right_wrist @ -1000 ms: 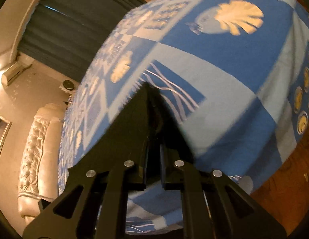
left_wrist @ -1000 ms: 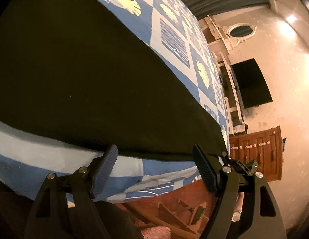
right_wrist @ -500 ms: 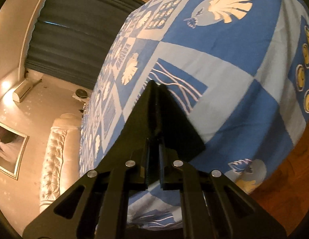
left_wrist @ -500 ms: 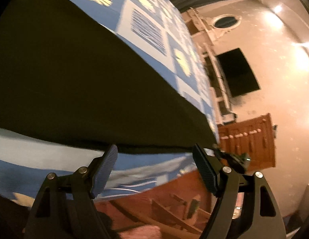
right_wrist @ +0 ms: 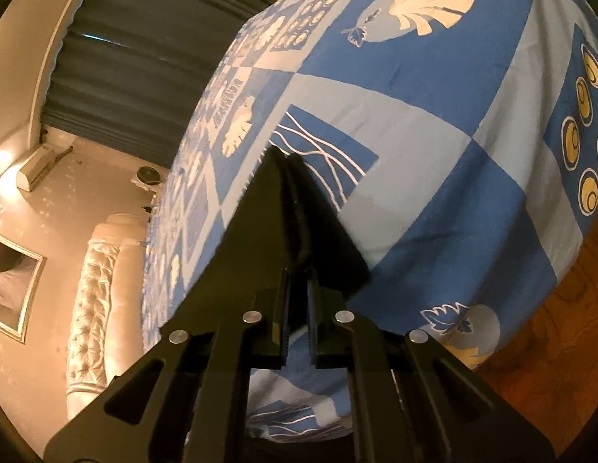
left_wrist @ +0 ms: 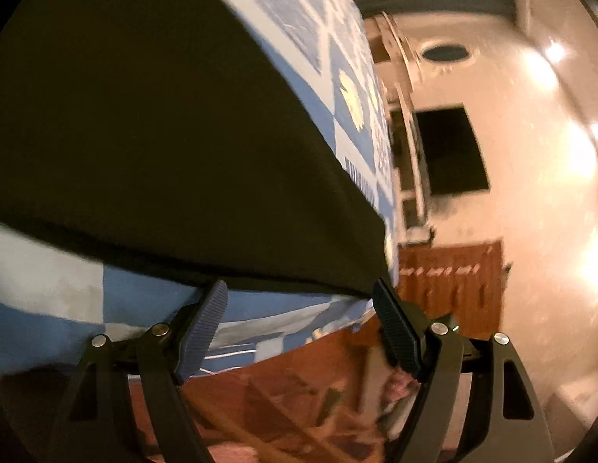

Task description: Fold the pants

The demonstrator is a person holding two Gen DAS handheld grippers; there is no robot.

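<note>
Black pants (left_wrist: 152, 146) lie spread flat on a bed with a blue patterned sheet (left_wrist: 349, 104). My left gripper (left_wrist: 299, 301) is open and empty, its fingertips right at the pants' near edge by the bed's side. In the right wrist view my right gripper (right_wrist: 297, 293) is shut on a corner of the black pants (right_wrist: 275, 212), and the fabric rises in a dark peak from between the fingers, above the sheet (right_wrist: 434, 123).
Wooden floor (left_wrist: 299, 386) lies below the bed's edge. A dark TV (left_wrist: 449, 150) hangs on the far wall above a wooden cabinet (left_wrist: 453, 274). A tufted headboard (right_wrist: 94, 301) and dark curtains (right_wrist: 136, 58) show in the right wrist view.
The left gripper has shifted along the pants' near edge toward their corner, staying open. The right gripper has lifted a little with the pants corner still held.
</note>
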